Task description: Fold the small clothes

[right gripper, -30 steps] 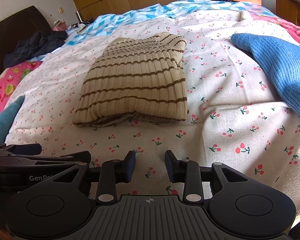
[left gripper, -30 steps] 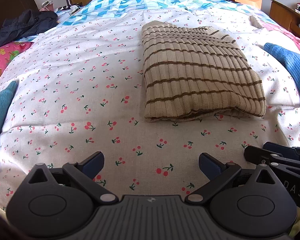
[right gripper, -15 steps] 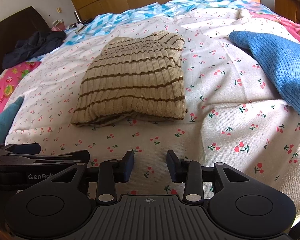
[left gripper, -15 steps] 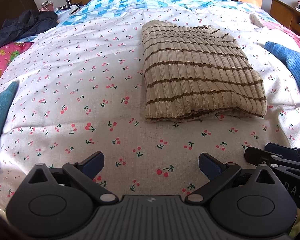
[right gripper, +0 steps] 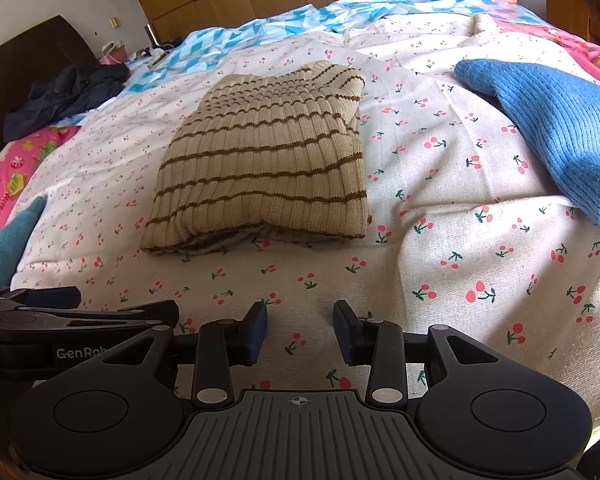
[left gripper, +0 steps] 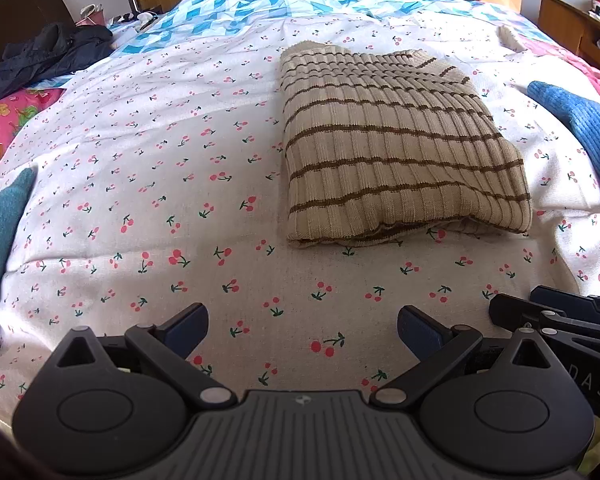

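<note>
A beige sweater with brown stripes (left gripper: pixel 396 148) lies folded into a rectangle on the cherry-print bed sheet (left gripper: pixel 148 168); it also shows in the right wrist view (right gripper: pixel 268 160). My left gripper (left gripper: pixel 302 326) is open wide and empty, low over the sheet in front of the sweater. My right gripper (right gripper: pixel 300 330) is open and empty, also short of the sweater's near edge. The right gripper shows at the right edge of the left wrist view (left gripper: pixel 556 316), and the left gripper at the left edge of the right wrist view (right gripper: pixel 60 312).
A blue knit garment (right gripper: pixel 560 128) lies to the right of the sweater. A teal garment (left gripper: pixel 0 236) lies at the left edge. Dark clothes (left gripper: pixel 48 56) are piled at the far left by the headboard. A blue-white quilt (left gripper: pixel 280 4) covers the far side.
Both grippers have pulled back and shifted slightly, so the sweater looks a little farther off. Both stay open. The sweater has not moved.
</note>
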